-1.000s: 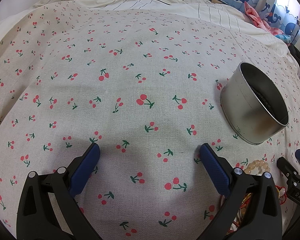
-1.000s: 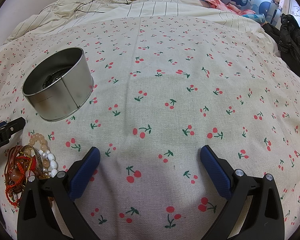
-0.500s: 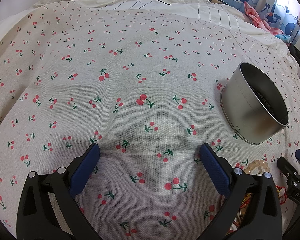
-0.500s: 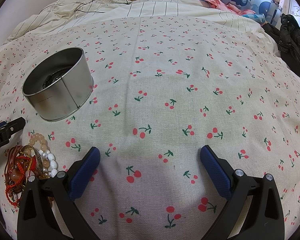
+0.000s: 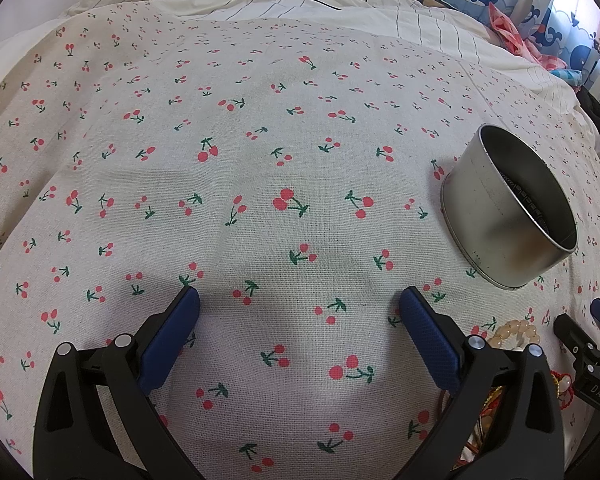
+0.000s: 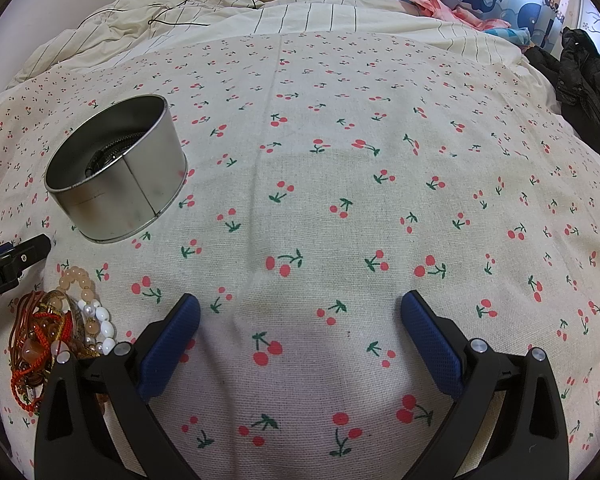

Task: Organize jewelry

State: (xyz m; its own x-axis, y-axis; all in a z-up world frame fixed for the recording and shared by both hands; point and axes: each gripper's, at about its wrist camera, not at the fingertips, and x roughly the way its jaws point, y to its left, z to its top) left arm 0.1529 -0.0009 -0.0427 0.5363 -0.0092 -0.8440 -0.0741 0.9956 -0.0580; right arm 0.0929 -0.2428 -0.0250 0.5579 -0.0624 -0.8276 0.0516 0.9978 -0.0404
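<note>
Jewelry point(image 6: 60, 332), a tangle of red cords, peach beads and white pearls, lies heaped on the cherry-print cloth point(image 6: 340, 184) covering the bed, just in front of the round metal tin point(image 6: 116, 176) and apart from it. Something dark and chain-like sits inside the tin. Both the left claw point(image 5: 298, 320) and the right claw point(image 6: 300, 320) hover over bare cloth with fingers spread wide, holding nothing.

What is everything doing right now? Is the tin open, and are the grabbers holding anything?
Round metal tin: upright, no lid, something dark inside.
Pile of bracelets: tangled on the cherry cloth, outside the tin.
Left gripper: open, holding nothing.
Right gripper: open, holding nothing.
</note>
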